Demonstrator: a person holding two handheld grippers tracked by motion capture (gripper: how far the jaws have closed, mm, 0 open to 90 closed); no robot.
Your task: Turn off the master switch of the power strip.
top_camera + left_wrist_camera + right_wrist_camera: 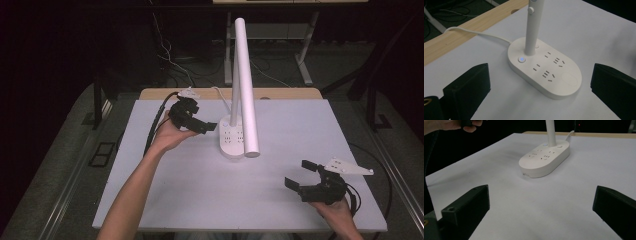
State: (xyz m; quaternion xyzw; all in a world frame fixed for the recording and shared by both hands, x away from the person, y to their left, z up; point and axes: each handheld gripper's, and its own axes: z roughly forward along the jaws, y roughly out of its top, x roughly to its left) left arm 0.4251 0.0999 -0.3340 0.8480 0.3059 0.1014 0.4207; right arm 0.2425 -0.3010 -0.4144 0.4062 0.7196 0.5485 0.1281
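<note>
A white desk lamp stands mid-table: an oval base with several sockets and a long white tube head leaning forward over it. In the left gripper view the base shows a blue-lit button, and the stem rises from it. My left gripper, held in a hand, hovers just left of the base, open and empty. My right gripper is at the front right, open and empty, pointing at the base from a distance.
The white tabletop has a wooden strip along its back edge. The lamp's white cable runs off the back over that strip. Dark floor, cables and table legs lie beyond. The other hand shows at the top left of the right gripper view.
</note>
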